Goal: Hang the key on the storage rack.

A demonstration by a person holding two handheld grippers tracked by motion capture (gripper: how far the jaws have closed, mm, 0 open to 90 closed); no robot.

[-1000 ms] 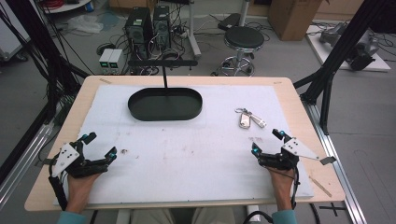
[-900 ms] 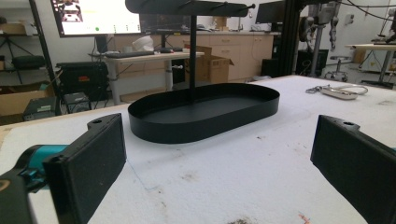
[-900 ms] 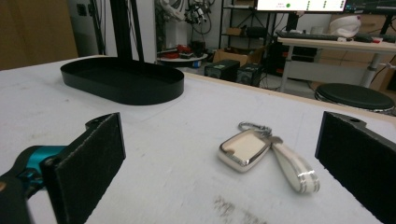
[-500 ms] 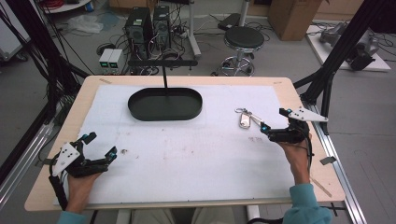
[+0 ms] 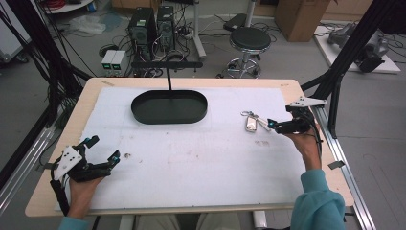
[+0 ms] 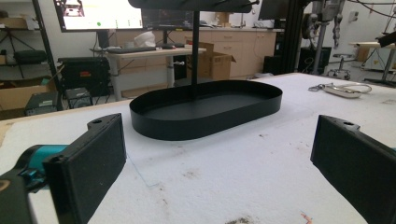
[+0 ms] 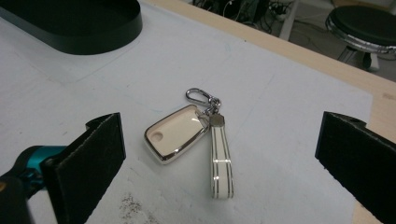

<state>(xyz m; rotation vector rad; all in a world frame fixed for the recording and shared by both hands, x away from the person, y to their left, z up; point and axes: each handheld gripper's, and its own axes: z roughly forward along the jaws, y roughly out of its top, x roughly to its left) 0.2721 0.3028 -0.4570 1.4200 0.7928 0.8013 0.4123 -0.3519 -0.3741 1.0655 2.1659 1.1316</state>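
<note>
The bench (image 5: 292, 91) is a pale wooden top w/ a white sheet (image 5: 201, 158) laid over most of it; the sheet is marked w/ small smudges and specks. A black oval tray (image 5: 170, 106) is set toward the far middle of the sheet, w/ a thin black post rising from its far side. Beyond the bench a round black stool (image 5: 250, 39), computer towers (image 5: 153, 24) and loose cables are seen on a grey floor; a cardboard box is seen at the far right, black frame struts at both sides.

The key fob (image 7: 175, 133) lies flat on the sheet, right of the tray and well apart from it, w/ a white strap (image 7: 220, 161) and metal clip attached.

The right tongs (image 5: 275, 125) are held by a hand in a teal sleeve, reached fwd near the right edge and pointed left at the fob, just beside it. Jaws are spread wide, w/ the fob seen between them in the right gripper view; nothing is gripped.

The left tongs (image 5: 103, 151) are held low at the near left corner, pointed toward the tray, jaws likewise spread apart and holding nothing.
</note>
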